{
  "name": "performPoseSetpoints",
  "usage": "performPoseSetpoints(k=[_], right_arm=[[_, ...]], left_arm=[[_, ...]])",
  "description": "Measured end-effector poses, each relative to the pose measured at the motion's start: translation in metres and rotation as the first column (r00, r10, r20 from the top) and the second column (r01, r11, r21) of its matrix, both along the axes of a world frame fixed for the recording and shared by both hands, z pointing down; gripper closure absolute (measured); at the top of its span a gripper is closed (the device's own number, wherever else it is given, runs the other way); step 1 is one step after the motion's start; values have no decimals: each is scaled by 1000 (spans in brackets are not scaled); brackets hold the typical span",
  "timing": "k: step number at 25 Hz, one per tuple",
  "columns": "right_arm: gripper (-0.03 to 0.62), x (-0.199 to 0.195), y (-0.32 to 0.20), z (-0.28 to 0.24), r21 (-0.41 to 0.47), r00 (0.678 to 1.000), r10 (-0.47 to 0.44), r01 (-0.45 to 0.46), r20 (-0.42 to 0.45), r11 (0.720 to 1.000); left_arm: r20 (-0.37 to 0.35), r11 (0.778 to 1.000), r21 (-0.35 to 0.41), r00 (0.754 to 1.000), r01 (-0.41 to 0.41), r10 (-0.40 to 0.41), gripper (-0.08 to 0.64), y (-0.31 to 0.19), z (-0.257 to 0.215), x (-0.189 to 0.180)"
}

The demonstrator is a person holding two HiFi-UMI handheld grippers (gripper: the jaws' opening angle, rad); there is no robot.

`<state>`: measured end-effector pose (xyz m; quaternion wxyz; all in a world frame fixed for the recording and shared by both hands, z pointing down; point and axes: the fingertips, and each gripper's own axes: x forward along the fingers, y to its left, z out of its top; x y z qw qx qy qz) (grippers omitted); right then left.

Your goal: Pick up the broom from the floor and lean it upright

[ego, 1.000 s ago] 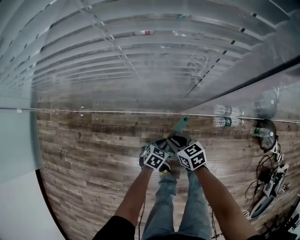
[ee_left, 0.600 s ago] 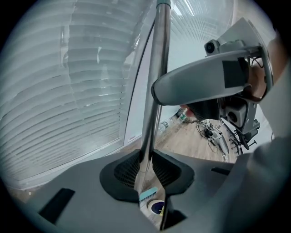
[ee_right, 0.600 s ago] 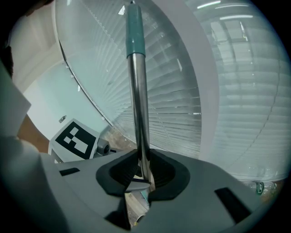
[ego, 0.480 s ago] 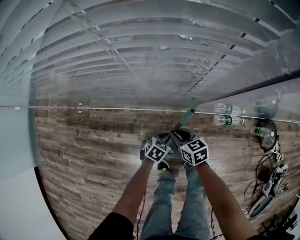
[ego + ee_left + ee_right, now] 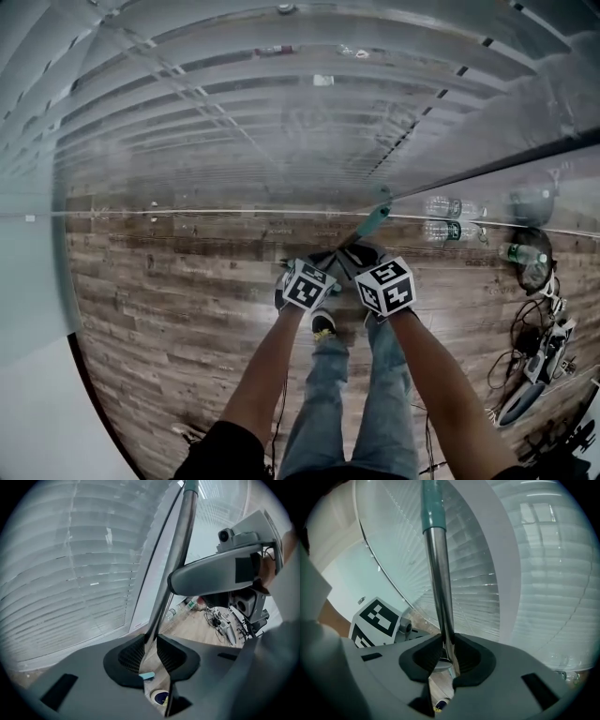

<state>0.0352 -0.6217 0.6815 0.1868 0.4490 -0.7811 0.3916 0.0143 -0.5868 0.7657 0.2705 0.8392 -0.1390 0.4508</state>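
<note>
Soft, even daylight filters through the blinds [image 5: 70,573] beyond the left tongs [image 5: 151,654]; edges bend strongly, corners go black, close parts look soft.

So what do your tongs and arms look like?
The left tongs and right tongs are grey plastic with black ribbed pads. Each carries a white cube printed with black square markers. The person wears short black sleeves.
</note>
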Motion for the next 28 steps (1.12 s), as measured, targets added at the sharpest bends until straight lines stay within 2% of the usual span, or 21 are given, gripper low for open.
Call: performPoseSetpoints(k=[6, 12, 16, 19, 23, 25, 28], right_arm=[[508, 4, -1, 3, -11, 1000, 23, -23, 2, 1000], [499, 23, -4, 15, -75, 988, 150, -147, 28, 986], [499, 20, -3, 13, -69, 991, 128, -126, 28, 990], [492, 23, -4, 12, -90, 987, 153, -148, 57, 985], [445, 30, -2, 0, -88, 978, 188, -180, 90, 980], [437, 33, 4, -13, -73, 979, 188, -182, 80, 981], [436, 42, 31, -39, -53, 985, 166, -164, 42, 985]], left_arm=[[-6, 1000, -12, 1000, 20, -20, 466, -1, -1, 4], [-9, 998, -4, 998, 62, -62, 469, -11, -3, 2], [-34, 998, 28, 998, 55, -54, 469, -16, -11, 0], [-50, 997, 35, 997, 62, -60, 469, -16, -17, 0], [-72, 996, 63, 996, 60, -56, 469, -10, -34, -5], [-80, 992, 73, 992, 108, -102, 469, -8, -51, -18], [-126, 974, 57, 969, 219, -211, 469, 4, -86, -47]])
